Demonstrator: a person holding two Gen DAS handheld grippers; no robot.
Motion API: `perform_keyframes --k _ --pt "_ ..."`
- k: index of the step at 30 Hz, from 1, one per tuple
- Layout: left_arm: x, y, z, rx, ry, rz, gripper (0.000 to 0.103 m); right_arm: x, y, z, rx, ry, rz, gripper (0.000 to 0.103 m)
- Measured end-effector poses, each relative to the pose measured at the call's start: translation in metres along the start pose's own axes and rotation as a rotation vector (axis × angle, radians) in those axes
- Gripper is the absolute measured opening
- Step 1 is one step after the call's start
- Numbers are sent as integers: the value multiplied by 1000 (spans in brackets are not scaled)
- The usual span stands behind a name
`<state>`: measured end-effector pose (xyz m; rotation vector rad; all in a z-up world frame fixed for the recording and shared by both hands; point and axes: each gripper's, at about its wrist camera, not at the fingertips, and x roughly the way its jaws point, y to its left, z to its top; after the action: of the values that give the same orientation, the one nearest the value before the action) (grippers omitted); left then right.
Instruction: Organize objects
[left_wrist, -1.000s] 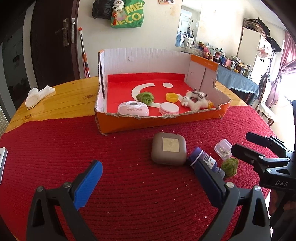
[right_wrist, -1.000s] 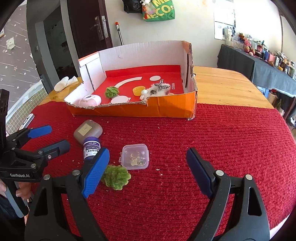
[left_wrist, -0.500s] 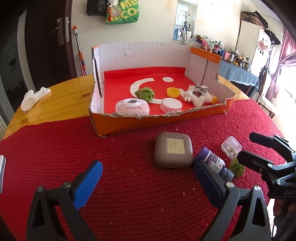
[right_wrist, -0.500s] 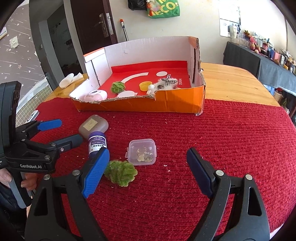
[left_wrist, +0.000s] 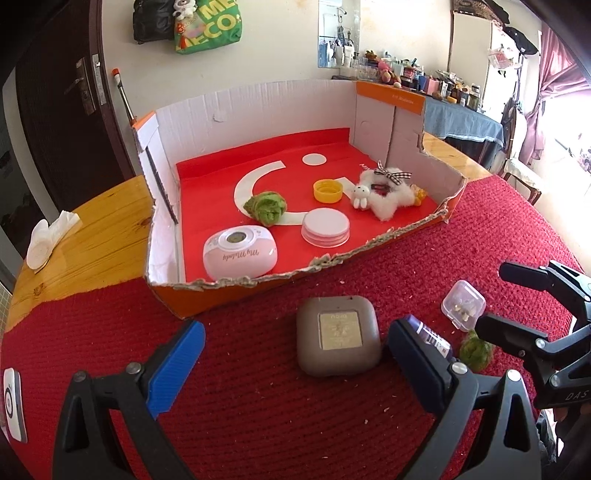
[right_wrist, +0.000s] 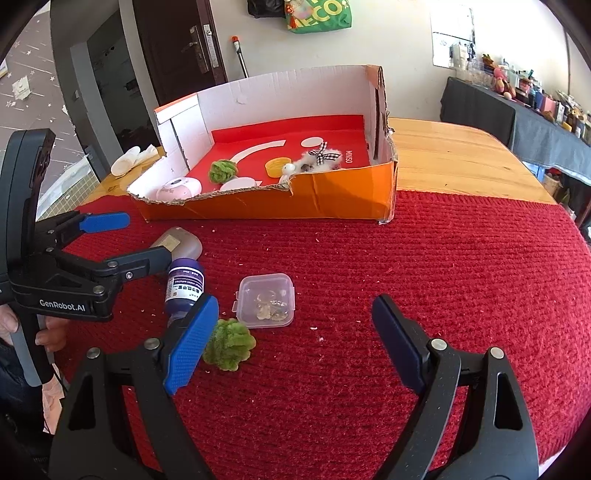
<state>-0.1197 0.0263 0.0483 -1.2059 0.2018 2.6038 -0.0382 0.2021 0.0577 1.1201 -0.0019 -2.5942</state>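
On the left of the bench (left_wrist: 92, 236), a crumpled white tissue (left_wrist: 50, 238) is seen on the bare wood, beside the red woven mat (right_wrist: 443, 280). The left tongs (left_wrist: 295, 354) are held released, nothing between the blue pads, poised over the mat with the taupe square case (left_wrist: 338, 334) lying flat ahead of them. Behind the case, the cardboard box (left_wrist: 258, 110) is set with its long axis across the view; a pink-and-white device (left_wrist: 239, 257), a green fuzzy ball (left_wrist: 266, 206), a white round lid (left_wrist: 325, 226), a yellow cap (left_wrist: 327, 190) and a white plush toy (left_wrist: 384, 192) are kept inside it. Just right of the case, the purple bottle (right_wrist: 184, 288) is laid on its side, its long axis running from near to far in the right wrist view, the cap end toward the box. Further right, a second green fuzzy ball (right_wrist: 229, 343) and a clear small container (right_wrist: 266, 300) are placed close together on the mat. The right tongs (right_wrist: 291, 339) are held wide apart, gripping nothing, with that ball just beside the left pad.
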Motion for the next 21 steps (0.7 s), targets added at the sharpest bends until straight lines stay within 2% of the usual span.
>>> perform_keyframes --k 9,15,21 --pt "19 -4 4 49 58 9 101 2 -6 2 10 6 5 86" --pt "20 -4 -4 72 58 30 101 8 -6 3 7 19 12 86" --pt "18 9 -9 33 55 45 101 13 -2 4 -3 31 13 86"
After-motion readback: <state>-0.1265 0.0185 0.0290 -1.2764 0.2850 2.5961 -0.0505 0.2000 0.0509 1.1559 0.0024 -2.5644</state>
